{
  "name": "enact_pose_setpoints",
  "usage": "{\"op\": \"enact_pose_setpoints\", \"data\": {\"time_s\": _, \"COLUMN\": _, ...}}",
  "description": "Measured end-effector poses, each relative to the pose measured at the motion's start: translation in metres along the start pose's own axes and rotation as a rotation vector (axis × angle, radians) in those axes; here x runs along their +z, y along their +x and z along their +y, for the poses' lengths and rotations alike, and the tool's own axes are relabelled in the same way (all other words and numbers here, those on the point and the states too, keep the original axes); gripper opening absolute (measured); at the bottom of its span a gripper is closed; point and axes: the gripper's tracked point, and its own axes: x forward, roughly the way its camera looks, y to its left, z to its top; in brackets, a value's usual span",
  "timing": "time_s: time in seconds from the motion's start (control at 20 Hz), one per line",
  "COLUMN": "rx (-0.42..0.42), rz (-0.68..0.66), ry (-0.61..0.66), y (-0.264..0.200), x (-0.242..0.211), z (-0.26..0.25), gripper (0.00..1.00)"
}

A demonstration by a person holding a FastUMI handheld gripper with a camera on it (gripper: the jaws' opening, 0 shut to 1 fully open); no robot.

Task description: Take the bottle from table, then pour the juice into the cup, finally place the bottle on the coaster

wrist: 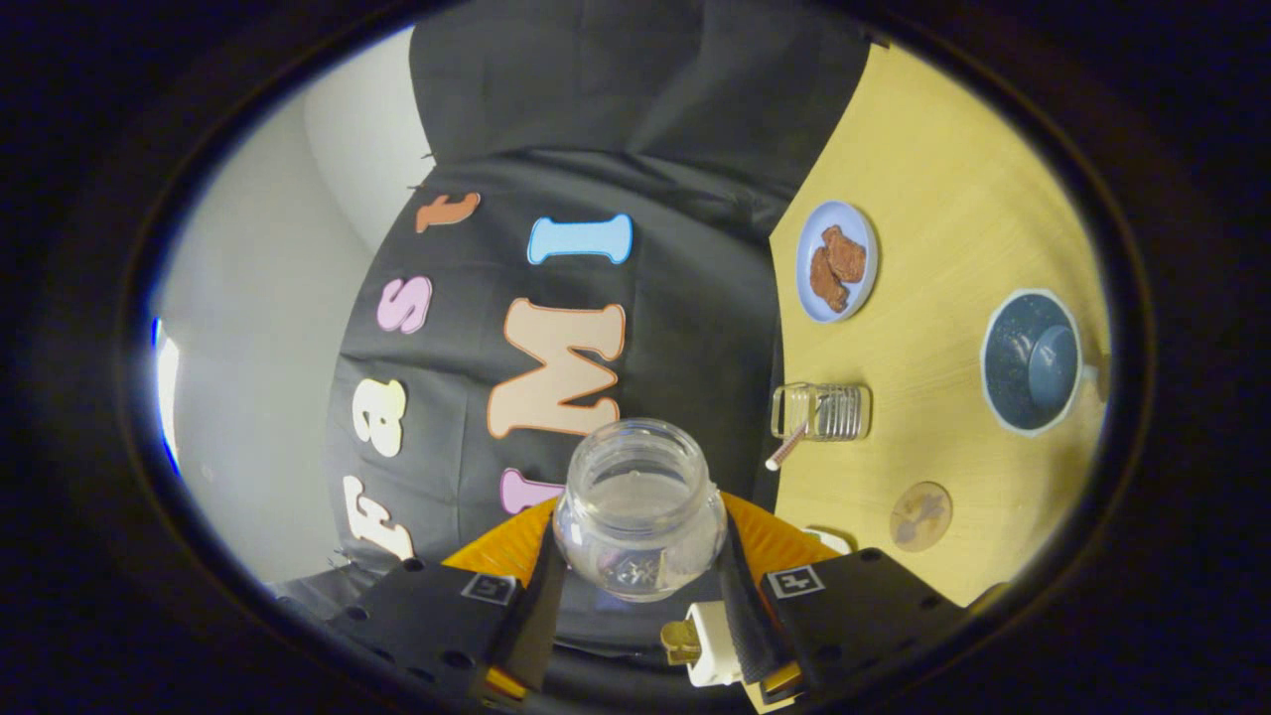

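My gripper [640, 568] is shut on a clear, wide-mouthed glass bottle [638, 516], one finger on each side of its body. The bottle's open neck points ahead, away from the fingers. The whole view is rolled sideways, so the yellow table [953, 179] stands to the right of the bottle. On the table just right of the bottle's neck is a ribbed clear glass cup [832, 412] with a straw [784, 452] in it. A round wooden coaster [920, 515] lies nearer the fingers than the cup, bare.
A pale blue plate [816, 298] with brown biscuits lies beyond the cup. A dark blue bowl-like dish [1031, 362] sits farther across the table. The black cloth wall is behind the bottle, and a white wall is to its left.
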Motion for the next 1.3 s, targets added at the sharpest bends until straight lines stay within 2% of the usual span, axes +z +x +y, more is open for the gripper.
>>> {"op": "enact_pose_setpoints", "data": {"time_s": 1.3, "rx": 0.05, "rz": -0.102, "ry": 0.218, "y": 0.003, "x": 0.023, "z": 0.023, "gripper": 0.76}}
